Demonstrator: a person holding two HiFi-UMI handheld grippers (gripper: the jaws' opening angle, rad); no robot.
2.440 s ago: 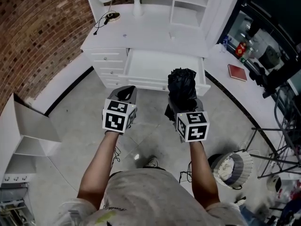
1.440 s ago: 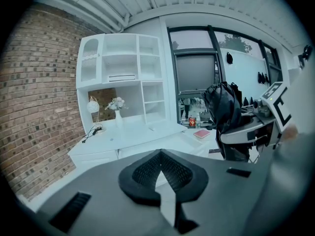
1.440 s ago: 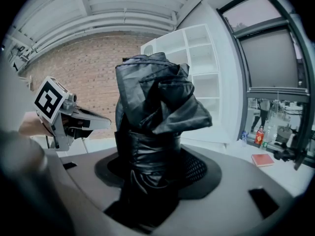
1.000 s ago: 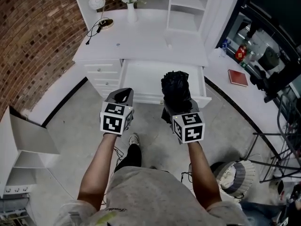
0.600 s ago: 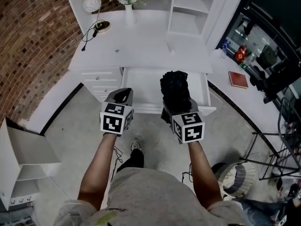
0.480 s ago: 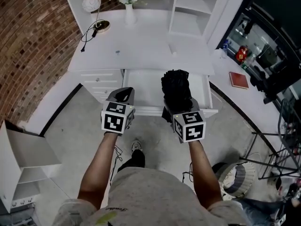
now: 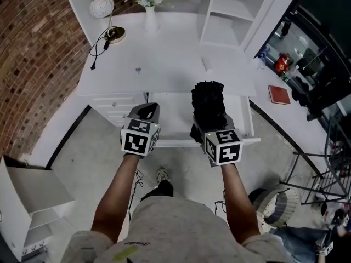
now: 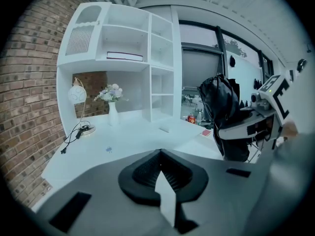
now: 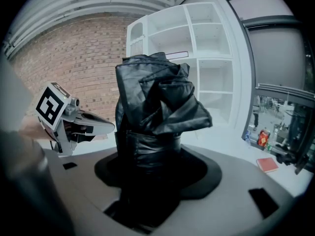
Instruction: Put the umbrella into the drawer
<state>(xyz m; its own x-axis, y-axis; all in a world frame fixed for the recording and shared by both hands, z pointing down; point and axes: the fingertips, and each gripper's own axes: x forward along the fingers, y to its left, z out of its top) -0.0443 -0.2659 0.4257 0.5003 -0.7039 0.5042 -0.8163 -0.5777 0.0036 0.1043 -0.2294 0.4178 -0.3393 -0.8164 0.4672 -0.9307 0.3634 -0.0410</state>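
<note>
black umbrella (image 9: 155, 107) in right claw (image 9: 147, 181)

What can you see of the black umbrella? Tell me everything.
The umbrella is black and folded, its glossy fabric crumpled in loose folds and cinched by a strap round its middle. It stands roughly upright, its lower part clamped between the fingers of the right gripper, which alone touches it. In the head view it hangs over the open white drawer, not yet in it.

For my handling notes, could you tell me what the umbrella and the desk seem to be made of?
The umbrella looks like thin black fabric, likely nylon: crumpled folds, slight sheen. The desk seems painted wood or laminate: smooth, matte white, flat panels.
</note>
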